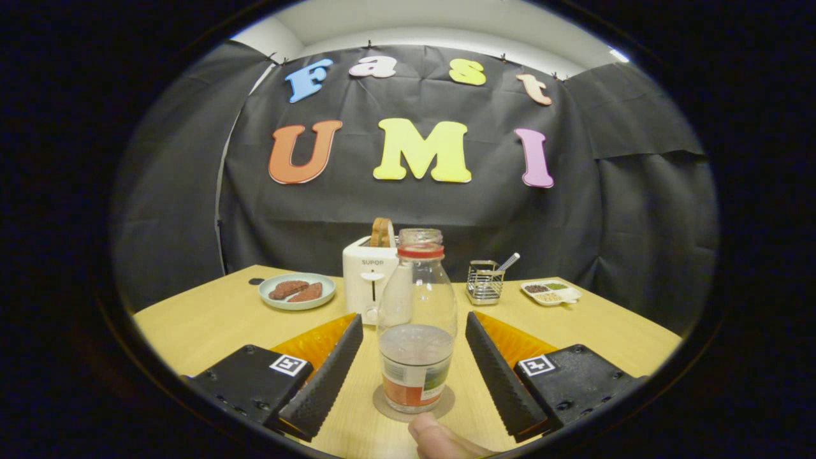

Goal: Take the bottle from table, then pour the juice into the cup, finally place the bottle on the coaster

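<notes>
Bottle [417, 325] upright on coaster [446, 403], between wide-open tool [414, 338] fingers, touching neither.

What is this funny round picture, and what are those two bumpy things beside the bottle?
The camera rides on a hand-held gripper and looks forward along its two fingers; those are the bumpy things. A person carries it; no robot arm is used. The fingers are open, with the bottle standing between them, untouched. The bottle stands on a round coaster on the table and holds a little clear liquid. A fingertip shows just in front of it. Further back are a toaster, a plate of food, a wire rack and a small tray.
</notes>
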